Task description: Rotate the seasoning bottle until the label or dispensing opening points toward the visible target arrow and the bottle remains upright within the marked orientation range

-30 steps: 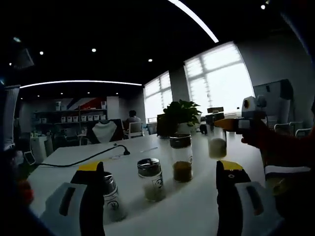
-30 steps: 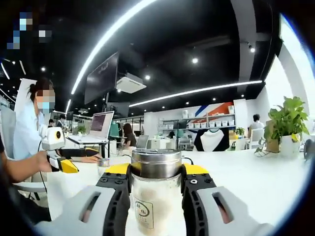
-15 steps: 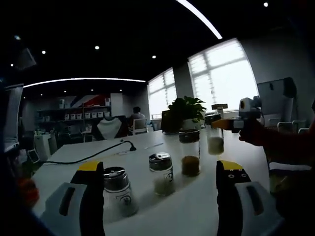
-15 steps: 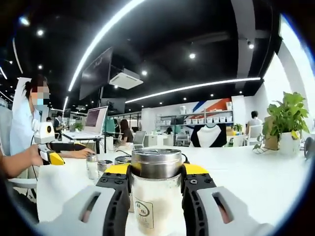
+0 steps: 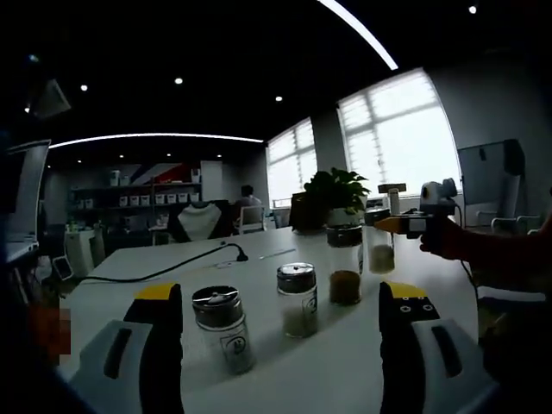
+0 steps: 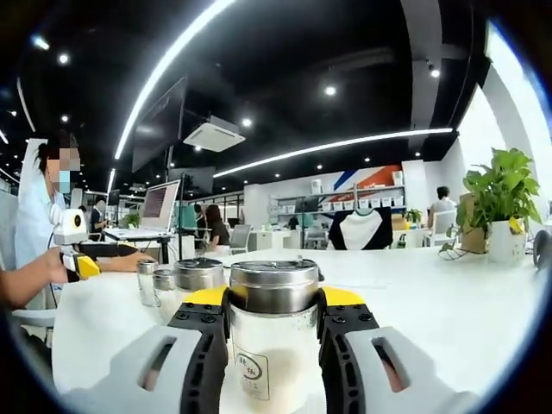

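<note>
My right gripper (image 6: 274, 302) is shut on a glass seasoning bottle (image 6: 272, 345) with a metal lid, pale powder and a small label facing the camera. The bottle stands upright between the jaws, just above the white table (image 6: 431, 310). From the left gripper view this bottle (image 5: 381, 254) is at the far right, held by the right gripper (image 5: 385, 223). My left gripper (image 5: 282, 291) is open with nothing between its jaws. It hovers before three more bottles: a near one (image 5: 222, 328), a middle one (image 5: 297, 299) and a taller one with brown spice (image 5: 345, 276).
A potted plant (image 5: 332, 197) stands at the table's far end, and a black cable (image 5: 172, 272) runs across the left side. In the right gripper view the left gripper (image 6: 73, 250) sits in a person's hand at the left, with a laptop (image 6: 159, 207) behind.
Both cameras have shifted. The row of bottles now sits nearer the middle of the left gripper view, and bottles have come into the right gripper view at the left. The held bottle stays gripped.
</note>
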Demonstrator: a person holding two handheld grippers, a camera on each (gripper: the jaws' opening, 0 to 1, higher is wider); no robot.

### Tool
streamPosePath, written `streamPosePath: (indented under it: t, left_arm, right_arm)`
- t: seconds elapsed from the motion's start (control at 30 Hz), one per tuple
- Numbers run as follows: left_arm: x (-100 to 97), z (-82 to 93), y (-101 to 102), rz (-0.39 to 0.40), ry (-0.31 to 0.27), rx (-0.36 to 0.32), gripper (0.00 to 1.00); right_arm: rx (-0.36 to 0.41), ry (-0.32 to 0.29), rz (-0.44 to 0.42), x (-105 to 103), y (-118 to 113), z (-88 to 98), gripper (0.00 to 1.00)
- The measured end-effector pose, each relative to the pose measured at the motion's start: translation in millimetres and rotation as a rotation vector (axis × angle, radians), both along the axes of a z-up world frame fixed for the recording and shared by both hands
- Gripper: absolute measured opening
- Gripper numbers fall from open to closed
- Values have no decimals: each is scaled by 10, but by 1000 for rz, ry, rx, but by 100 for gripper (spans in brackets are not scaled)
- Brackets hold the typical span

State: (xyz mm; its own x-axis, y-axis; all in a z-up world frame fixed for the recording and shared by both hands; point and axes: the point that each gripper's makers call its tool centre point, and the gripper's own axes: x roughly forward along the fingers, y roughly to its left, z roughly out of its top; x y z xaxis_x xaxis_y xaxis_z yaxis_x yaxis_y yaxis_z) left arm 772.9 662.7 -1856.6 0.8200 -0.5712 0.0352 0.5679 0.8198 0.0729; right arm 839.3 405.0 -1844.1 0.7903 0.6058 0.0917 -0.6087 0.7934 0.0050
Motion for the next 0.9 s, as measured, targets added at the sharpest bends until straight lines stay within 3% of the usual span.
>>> streamPosePath:
  t: [0.5, 0.67, 0.9]
  left_arm:
    - [-1, -58, -43, -18, 22, 15, 100]
    - [5, 11, -5, 4, -10, 5, 100]
    - [24, -67, -6, -7, 19, 22, 100]
  right_arm:
    - [-23, 14, -13, 58, -41, -88, 37]
    - [-36, 23, -10, 84, -40, -147, 37]
    - [-27, 12, -2, 85, -36, -143, 37]
